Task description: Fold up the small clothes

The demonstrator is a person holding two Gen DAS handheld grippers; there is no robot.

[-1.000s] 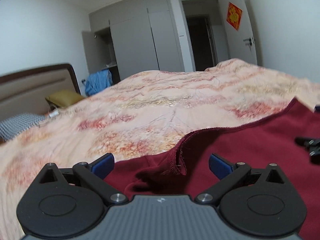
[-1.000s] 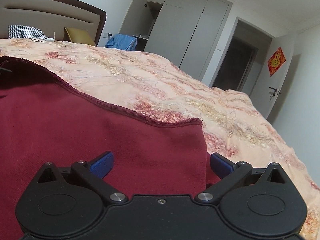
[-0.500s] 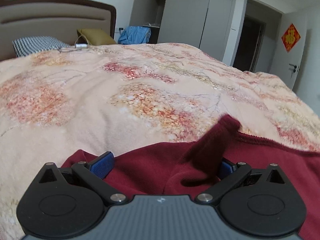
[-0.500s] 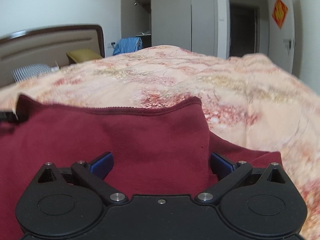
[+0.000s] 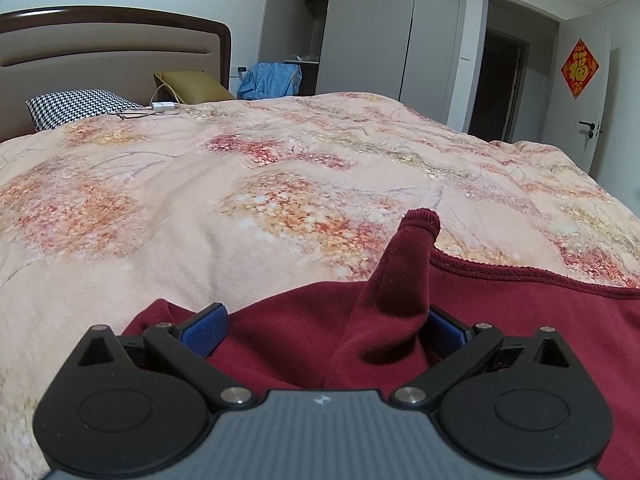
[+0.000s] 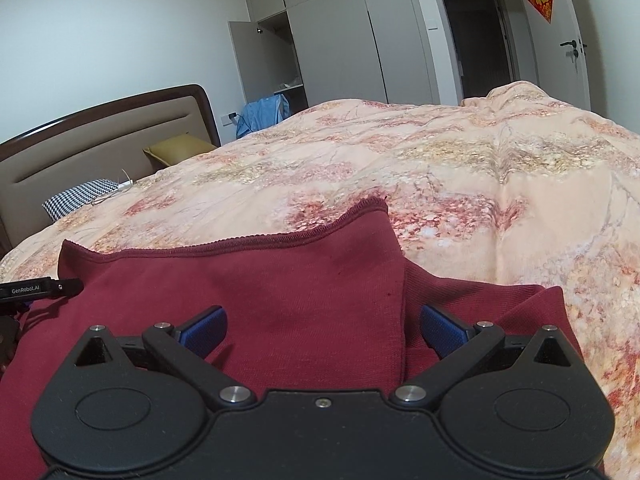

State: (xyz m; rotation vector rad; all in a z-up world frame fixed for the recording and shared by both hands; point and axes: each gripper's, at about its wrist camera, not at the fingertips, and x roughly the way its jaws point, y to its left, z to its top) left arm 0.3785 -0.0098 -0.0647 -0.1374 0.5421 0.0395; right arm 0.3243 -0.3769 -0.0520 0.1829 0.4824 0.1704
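**Both grippers wide apart over a dark red garment on the bed**

The dark red knit garment [image 5: 500, 308] lies on the floral quilt [image 5: 200, 200] at the near edge of the bed, well away from the headboard [image 5: 112, 40]. The left gripper [image 5: 326, 326] has its 2 blue pads spread wide. A corner of the cloth stands up in a peak against the right-hand pad, but nothing is pinched, so the peak probably only leans there.

The right gripper [image 6: 324, 326] is spread just as wide, above the garment [image 6: 280, 280] where 1 folded layer lies over another, with the hemmed edge running across the far side. Low, level poses on both sides suggest each hand is lining up on a corner, likely so the fold can be carried evenly.
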